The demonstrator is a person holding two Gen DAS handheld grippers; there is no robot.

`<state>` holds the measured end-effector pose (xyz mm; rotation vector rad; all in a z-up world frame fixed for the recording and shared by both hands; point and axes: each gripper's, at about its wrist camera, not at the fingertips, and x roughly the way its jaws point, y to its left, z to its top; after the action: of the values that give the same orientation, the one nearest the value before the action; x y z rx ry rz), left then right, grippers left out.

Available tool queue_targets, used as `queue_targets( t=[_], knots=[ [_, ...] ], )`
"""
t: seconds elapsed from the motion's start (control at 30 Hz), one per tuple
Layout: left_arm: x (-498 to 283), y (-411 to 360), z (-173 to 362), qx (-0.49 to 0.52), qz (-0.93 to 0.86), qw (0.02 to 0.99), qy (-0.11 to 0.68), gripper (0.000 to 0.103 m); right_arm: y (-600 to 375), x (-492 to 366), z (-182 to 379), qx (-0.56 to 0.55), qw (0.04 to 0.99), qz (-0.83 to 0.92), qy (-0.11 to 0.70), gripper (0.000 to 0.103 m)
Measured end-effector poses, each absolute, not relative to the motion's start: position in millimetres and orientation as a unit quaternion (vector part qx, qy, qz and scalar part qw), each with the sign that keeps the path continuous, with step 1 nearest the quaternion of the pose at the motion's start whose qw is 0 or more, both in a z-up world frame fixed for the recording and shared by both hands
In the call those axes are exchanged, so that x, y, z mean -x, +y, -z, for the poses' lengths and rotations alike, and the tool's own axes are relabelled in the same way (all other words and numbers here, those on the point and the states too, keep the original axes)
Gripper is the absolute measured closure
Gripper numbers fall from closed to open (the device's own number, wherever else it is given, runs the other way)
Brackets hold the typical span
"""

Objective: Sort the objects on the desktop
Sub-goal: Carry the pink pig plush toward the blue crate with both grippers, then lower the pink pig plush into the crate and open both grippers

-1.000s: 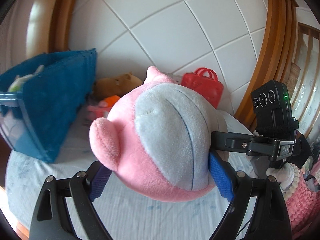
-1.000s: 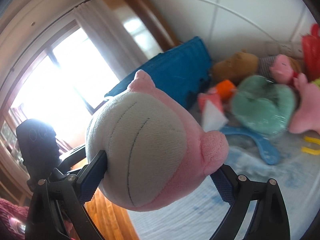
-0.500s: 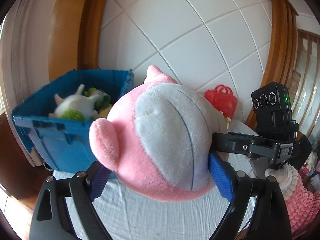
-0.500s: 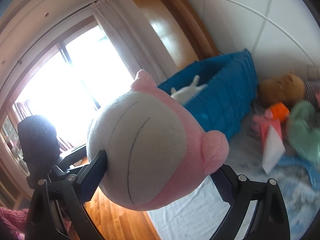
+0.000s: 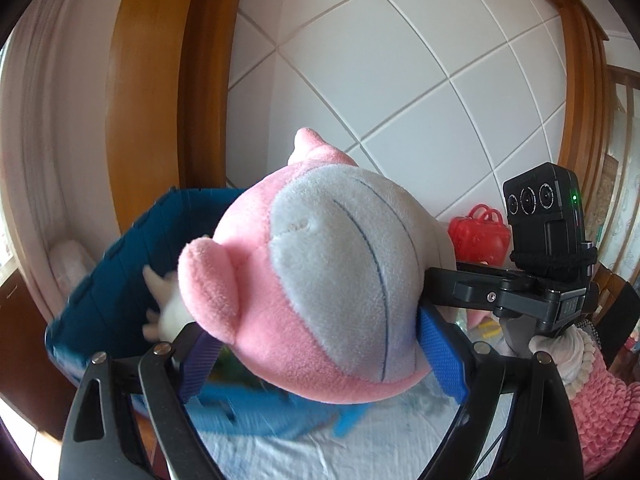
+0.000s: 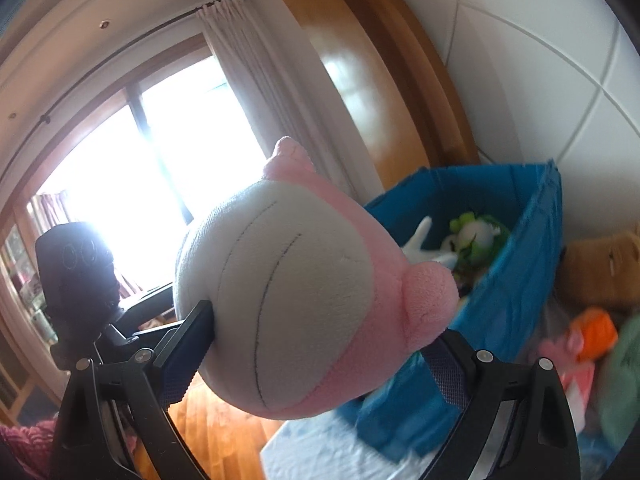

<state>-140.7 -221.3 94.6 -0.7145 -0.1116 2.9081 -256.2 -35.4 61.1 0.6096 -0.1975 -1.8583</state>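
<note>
A big pink plush toy with a pale grey belly (image 5: 320, 272) fills the middle of both views, held up in the air. My left gripper (image 5: 320, 356) is shut on it, its blue pads (image 5: 440, 352) pressed into the plush's sides. From the opposite side my right gripper (image 6: 316, 360) is shut on the same plush toy (image 6: 288, 300). The right gripper's black body (image 5: 540, 248) shows at the plush's right in the left wrist view. A blue fabric bin (image 5: 116, 280) stands just behind and below the plush; in the right wrist view the bin (image 6: 520, 280) holds white and green soft toys (image 6: 472, 236).
A red toy basket (image 5: 478, 236) stands by the tiled wall. A brown plush (image 6: 600, 272), an orange toy (image 6: 596, 332) and a green cushion (image 6: 624, 380) lie right of the bin. A wooden frame (image 5: 200, 80), curtain and window are at the left. Wooden floor lies beyond the table edge (image 6: 280, 452).
Both grippers have carried the plush up and to the left, toward the blue bin. The bin now sits right behind the plush and its inside shows. The grip is unchanged.
</note>
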Motion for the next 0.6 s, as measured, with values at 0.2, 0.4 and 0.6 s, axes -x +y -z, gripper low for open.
queue_targets(
  t=[0.2,0.4,0.6],
  knots=[
    [227,-285,-101,0.25,-0.96,0.124,-0.021,0.012,-85,312,-73,-0.256,0.511,0.816,-0.083,0.006],
    [323,-347,-97,0.28,-0.94,0.189,-0.033,0.011,-131,374,-72,-0.273,0.446,0.845,-0.109,0.006],
    [405,-381,-75,0.315,-0.918,0.237,-0.051,0.008,-156,422,-65,-0.305,0.369,0.871,-0.113,0.003]
  ],
)
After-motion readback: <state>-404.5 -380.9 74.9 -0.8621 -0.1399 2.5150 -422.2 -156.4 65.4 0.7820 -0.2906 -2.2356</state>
